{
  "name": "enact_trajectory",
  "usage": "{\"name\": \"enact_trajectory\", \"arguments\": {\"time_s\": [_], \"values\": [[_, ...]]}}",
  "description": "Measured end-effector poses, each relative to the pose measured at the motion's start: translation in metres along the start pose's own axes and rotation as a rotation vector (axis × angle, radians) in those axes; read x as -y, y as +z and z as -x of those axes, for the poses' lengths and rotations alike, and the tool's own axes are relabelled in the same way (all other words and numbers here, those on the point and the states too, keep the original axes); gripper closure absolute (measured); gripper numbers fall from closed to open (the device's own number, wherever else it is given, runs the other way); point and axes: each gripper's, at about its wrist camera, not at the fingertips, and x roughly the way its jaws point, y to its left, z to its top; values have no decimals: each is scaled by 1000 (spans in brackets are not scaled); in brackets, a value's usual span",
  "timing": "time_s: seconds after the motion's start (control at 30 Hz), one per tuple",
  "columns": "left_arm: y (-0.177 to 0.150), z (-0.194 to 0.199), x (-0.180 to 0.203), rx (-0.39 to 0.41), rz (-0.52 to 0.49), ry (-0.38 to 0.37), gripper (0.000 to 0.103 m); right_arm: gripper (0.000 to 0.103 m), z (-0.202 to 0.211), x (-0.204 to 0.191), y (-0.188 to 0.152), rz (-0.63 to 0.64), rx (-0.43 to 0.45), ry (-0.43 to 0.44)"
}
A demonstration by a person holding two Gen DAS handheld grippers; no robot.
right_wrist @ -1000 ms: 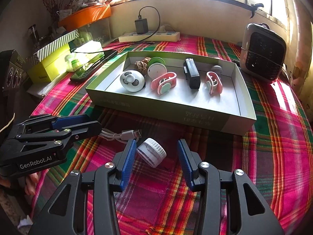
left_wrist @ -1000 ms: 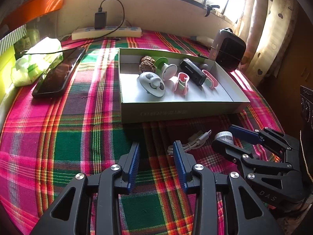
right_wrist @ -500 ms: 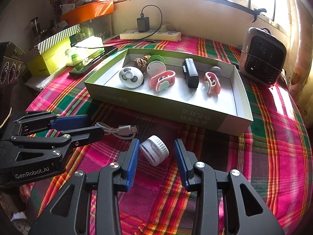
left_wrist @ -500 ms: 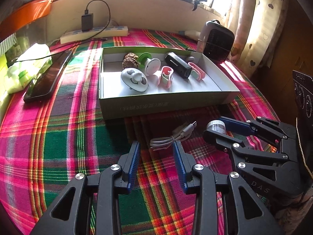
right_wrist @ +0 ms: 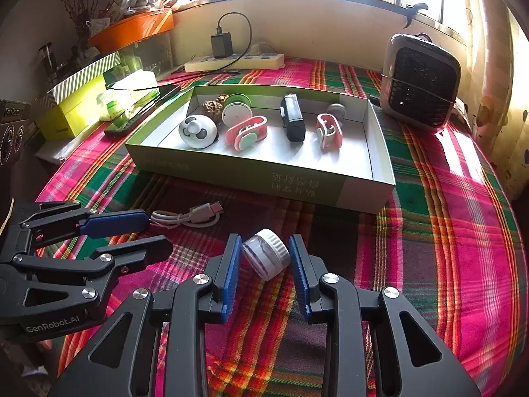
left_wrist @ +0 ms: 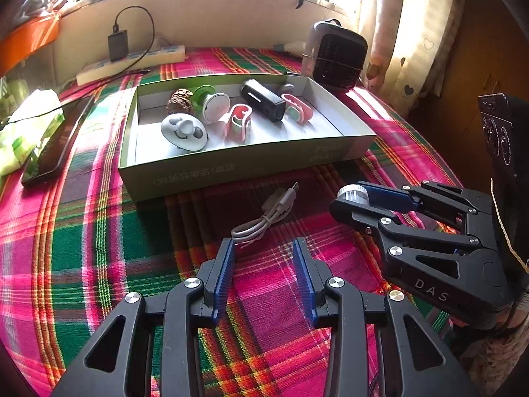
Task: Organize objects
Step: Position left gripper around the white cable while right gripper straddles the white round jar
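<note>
Right claw (right_wrist: 264, 258), angled downward, closing around small jar (right_wrist: 266, 254), apparently touching; left claw (left_wrist: 264, 264) open.

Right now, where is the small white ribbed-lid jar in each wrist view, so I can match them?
Left wrist view: the small white ribbed-lid jar is right of centre, at the right gripper's tip; only its lid shows.
Right wrist view: bottom centre, tilted on its side between the closing blue pads, which touch it.
Shared landmark: the coiled white USB cable on the plaid cloth before the green cardboard tray.

Right gripper (right_wrist: 264, 258) jaws closing (jar (right_wrist: 266, 254) between)
</note>
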Motion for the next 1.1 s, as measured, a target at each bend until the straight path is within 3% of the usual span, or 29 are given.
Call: {"name": "enact_trajectory", "arguments": {"time_s": [0.13,0.33,0.47,0.73,1.1], "values": [[-3,0,12,-13,-47,-23,70,72,2,6,-2,-10,-1,-1],[4,0,13,1,-50,17,70,72,4,12,-5,-26,1,-3],[11,4,15,18,-47,-10,70,72,4,17,-5,-41,0,2],[23,-16,18,-12,-72,60,70,72,4,19,-4,-47,0,5],[26,-26,21,-6,-86,79,70,72,2,20,-5,-53,-10,15]]}}
